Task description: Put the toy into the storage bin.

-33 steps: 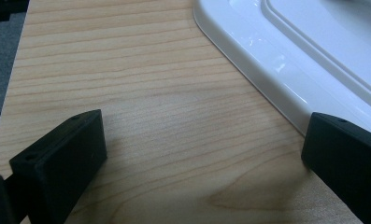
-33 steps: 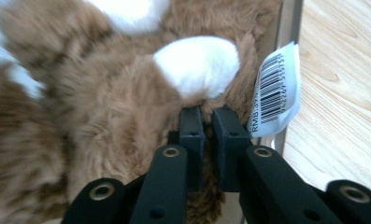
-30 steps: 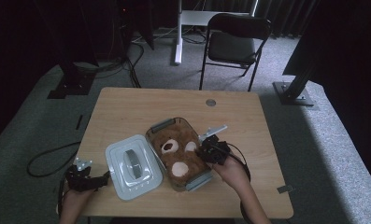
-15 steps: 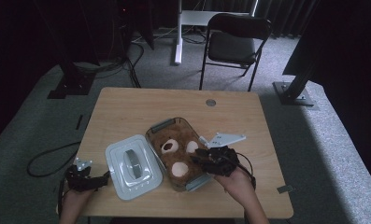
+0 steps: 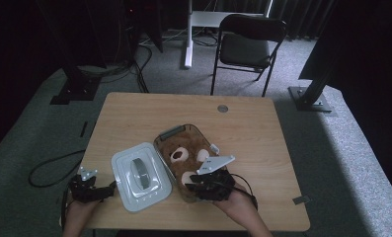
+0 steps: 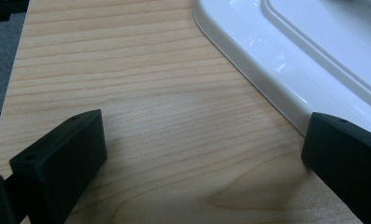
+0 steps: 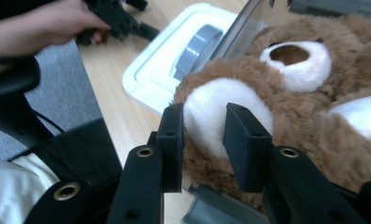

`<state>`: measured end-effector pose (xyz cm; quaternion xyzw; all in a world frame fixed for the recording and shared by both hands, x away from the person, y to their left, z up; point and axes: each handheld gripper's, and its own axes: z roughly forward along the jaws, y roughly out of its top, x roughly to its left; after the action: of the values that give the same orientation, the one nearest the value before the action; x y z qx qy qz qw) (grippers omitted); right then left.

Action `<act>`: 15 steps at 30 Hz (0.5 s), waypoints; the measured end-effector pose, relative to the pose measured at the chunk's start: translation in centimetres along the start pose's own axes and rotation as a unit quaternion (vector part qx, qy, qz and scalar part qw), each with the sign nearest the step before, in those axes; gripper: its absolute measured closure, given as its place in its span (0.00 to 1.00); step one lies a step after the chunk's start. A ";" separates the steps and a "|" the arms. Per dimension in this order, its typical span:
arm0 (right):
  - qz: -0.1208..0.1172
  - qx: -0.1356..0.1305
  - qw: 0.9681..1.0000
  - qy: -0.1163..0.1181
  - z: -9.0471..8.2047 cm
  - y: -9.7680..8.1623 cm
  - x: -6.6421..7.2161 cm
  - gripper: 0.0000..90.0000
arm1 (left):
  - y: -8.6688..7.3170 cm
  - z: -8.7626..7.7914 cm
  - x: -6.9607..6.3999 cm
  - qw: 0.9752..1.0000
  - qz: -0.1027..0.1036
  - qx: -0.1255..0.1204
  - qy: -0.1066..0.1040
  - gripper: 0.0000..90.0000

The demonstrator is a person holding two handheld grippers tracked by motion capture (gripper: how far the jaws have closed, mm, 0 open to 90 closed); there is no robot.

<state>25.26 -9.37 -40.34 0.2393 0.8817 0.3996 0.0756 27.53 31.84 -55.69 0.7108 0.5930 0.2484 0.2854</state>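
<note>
Beside the bear's container (image 5: 170, 133), white lid (image 5: 140, 176) (both hand-held grippers apart).

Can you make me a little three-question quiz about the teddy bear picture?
1. True or false: the white lid is on top of the clear box.
2. What does the right gripper have its jaws around?
A. the bear's white paw
B. the lid's grey handle
C. a cable
3. Fill in: the left gripper is open, and between its jaws there is just bare ____.

Key
1. False. The lid lies flat on the table, beside the box.
2. A. The jaws sit on either side of the teddy bear's white paw.
3. Table.
</note>
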 end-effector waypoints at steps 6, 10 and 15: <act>0.006 0.021 1.000 -0.010 1.9 0.3 -1.0 0.78 | 0.0 0.0 0.0 1.000 0.000 -0.001 0.000 0.01; 0.012 0.061 0.998 0.005 4.3 0.9 -2.1 0.77 | 0.0 0.0 0.0 1.000 0.000 -0.001 0.000 0.01; -0.004 0.105 0.994 -0.003 6.6 1.2 -1.9 0.83 | 0.0 0.0 0.0 1.000 0.000 -0.001 0.000 0.01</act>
<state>29.50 -5.17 -43.95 0.2435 0.9196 0.3034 0.0546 27.54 31.84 -55.70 0.7104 0.5931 0.2487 0.2859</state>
